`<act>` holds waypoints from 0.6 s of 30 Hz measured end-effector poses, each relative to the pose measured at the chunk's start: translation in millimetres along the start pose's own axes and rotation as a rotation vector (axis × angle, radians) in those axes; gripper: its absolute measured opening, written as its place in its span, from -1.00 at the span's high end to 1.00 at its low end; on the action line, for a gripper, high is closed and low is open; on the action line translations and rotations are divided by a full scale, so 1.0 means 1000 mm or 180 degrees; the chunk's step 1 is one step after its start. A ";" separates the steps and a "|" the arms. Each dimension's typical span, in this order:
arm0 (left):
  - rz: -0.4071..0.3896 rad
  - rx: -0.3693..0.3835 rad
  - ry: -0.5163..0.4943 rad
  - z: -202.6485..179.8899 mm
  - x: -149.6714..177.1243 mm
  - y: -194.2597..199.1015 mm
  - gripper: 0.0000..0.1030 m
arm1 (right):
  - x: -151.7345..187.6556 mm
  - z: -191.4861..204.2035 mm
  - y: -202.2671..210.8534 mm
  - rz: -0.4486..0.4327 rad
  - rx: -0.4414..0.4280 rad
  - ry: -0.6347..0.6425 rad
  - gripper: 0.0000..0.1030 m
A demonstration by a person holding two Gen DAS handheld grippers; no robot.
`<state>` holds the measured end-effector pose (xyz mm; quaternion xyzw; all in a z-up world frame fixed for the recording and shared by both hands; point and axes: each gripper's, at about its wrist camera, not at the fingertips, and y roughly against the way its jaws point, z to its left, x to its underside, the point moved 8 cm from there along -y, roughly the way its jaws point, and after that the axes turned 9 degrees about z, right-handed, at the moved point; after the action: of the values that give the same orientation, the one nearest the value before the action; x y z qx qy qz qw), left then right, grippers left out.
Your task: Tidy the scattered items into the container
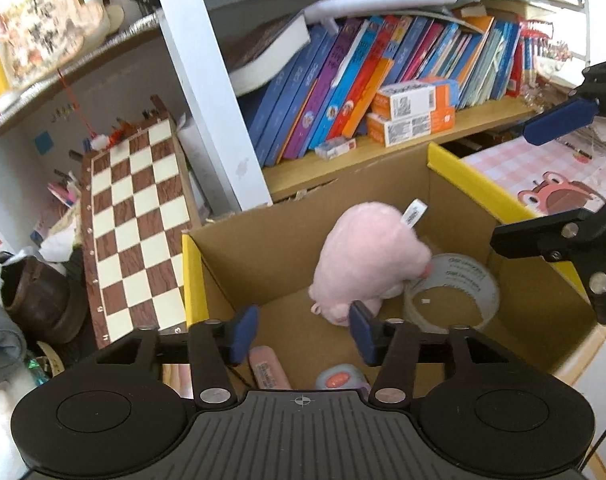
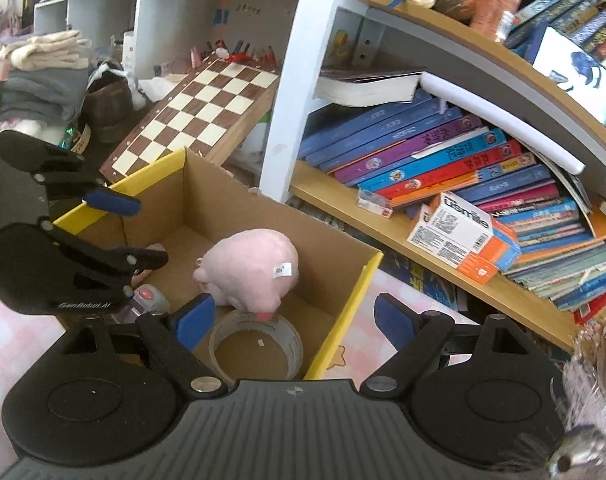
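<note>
A cardboard box with yellow-edged flaps [image 1: 459, 172] [image 2: 345, 304] stands open below both grippers. Inside it a pink plush pig [image 1: 369, 256] [image 2: 251, 266] leans nose-down on a clear tape roll [image 1: 453, 292] [image 2: 257, 340]. A pink tube [image 1: 267, 368] and a small grey device with a red button [image 1: 337, 378] [image 2: 149, 296] also lie in the box. My left gripper [image 1: 303, 332] [image 2: 121, 232] is open and empty over the box's near side. My right gripper [image 2: 293, 322] [image 1: 543, 172] is open and empty above the box's right wall.
A chessboard [image 1: 137, 224] [image 2: 201, 112] leans against a white shelf post [image 1: 207, 80] beside the box. A wooden shelf of slanted books [image 1: 383, 68] [image 2: 463, 160] with orange-white cartons [image 1: 413, 112] [image 2: 463, 232] runs behind. A pink checked mat [image 1: 543, 172] lies to the right.
</note>
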<state>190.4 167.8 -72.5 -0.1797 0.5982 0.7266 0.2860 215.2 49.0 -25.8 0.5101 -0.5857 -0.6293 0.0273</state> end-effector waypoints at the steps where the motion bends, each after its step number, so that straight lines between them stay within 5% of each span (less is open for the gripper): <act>1: -0.0029 -0.0009 -0.0003 -0.002 0.001 0.006 -0.17 | 0.002 -0.001 0.004 -0.0011 0.0008 -0.0026 -0.68; 18: -0.0355 -0.0045 -0.0155 -0.039 0.001 0.078 -0.70 | 0.065 -0.041 0.063 -0.0066 0.0210 -0.0650 -0.70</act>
<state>136.9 120.8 -21.7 -0.1970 0.5750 0.7179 0.3393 176.1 -40.5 -8.8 0.4499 -0.6005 -0.6587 -0.0558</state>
